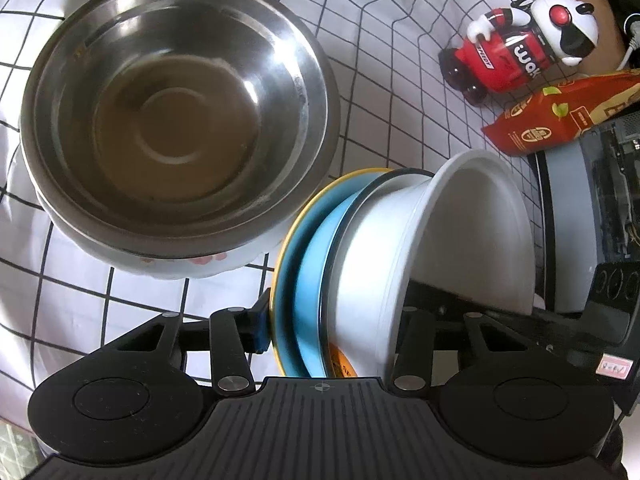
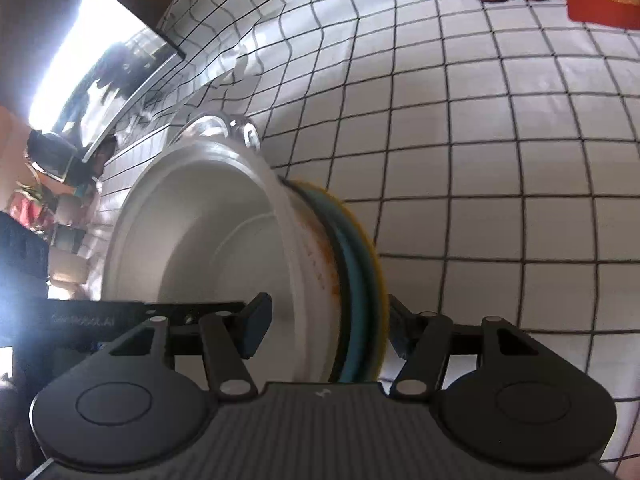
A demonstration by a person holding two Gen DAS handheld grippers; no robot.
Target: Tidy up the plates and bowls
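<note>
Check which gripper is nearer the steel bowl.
Left, probably. Both clamp the dish stack. The steel bowl sits just ahead-left of the left gripper. From the right gripper, only a shiny wall shows beyond the stack's far rim.

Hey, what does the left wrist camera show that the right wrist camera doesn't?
Only the left wrist view shows the steel bowl resting in a white floral bowl, the whole red robot toy, and a grey appliance.

Only the right wrist view shows the white bowl's inside with orange stains on its outer wall, plus a shiny metal surface at left.

Both show the stack of white bowl, blue plate and yellow plate, gripped by the left gripper and right gripper, over the checked cloth, with the red packet.
</note>
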